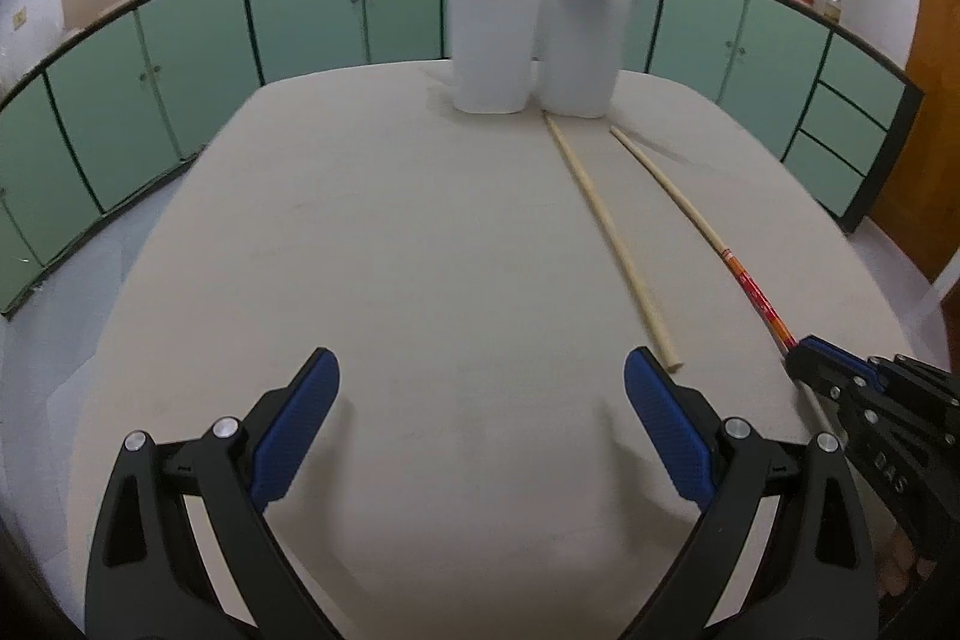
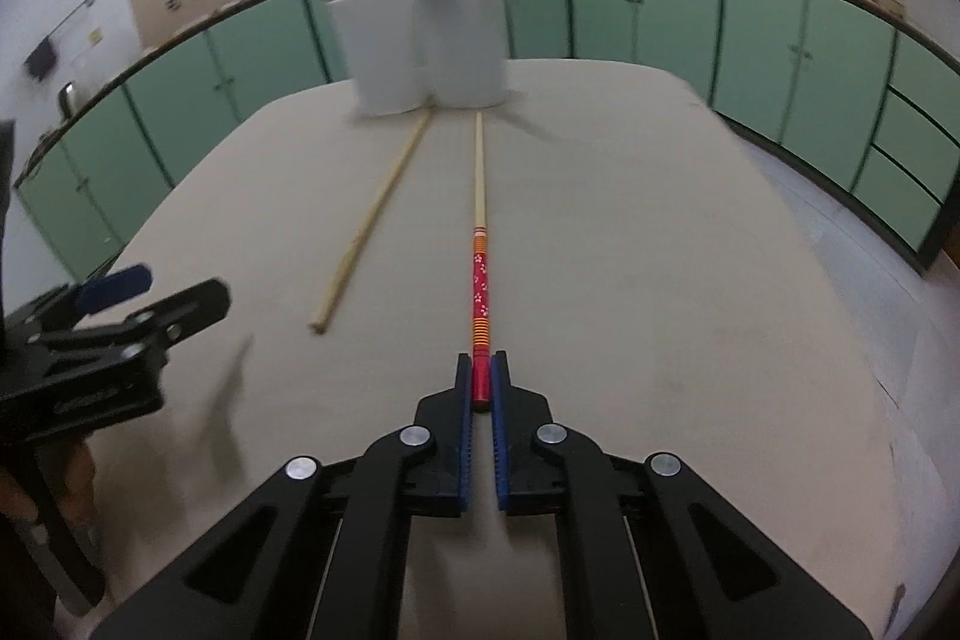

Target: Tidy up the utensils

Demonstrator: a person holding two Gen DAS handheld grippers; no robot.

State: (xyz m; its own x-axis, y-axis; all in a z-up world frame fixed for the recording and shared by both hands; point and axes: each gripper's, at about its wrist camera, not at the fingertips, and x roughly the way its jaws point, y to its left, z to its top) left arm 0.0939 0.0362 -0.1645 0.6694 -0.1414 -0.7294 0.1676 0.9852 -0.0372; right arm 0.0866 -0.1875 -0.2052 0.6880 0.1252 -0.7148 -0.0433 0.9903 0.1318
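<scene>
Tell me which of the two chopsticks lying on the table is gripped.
The red-patterned chopstick, clamped at its painted end by the right gripper. The plain chopstick lies free beside it.

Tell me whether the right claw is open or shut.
Shut: the right claw clamps the red-patterned wooden chopstick's end between its blue pads.

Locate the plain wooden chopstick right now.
The plain wooden chopstick lies flat on the table, just left of the red-patterned chopstick in the right wrist view, far tip near the white holders.
</scene>
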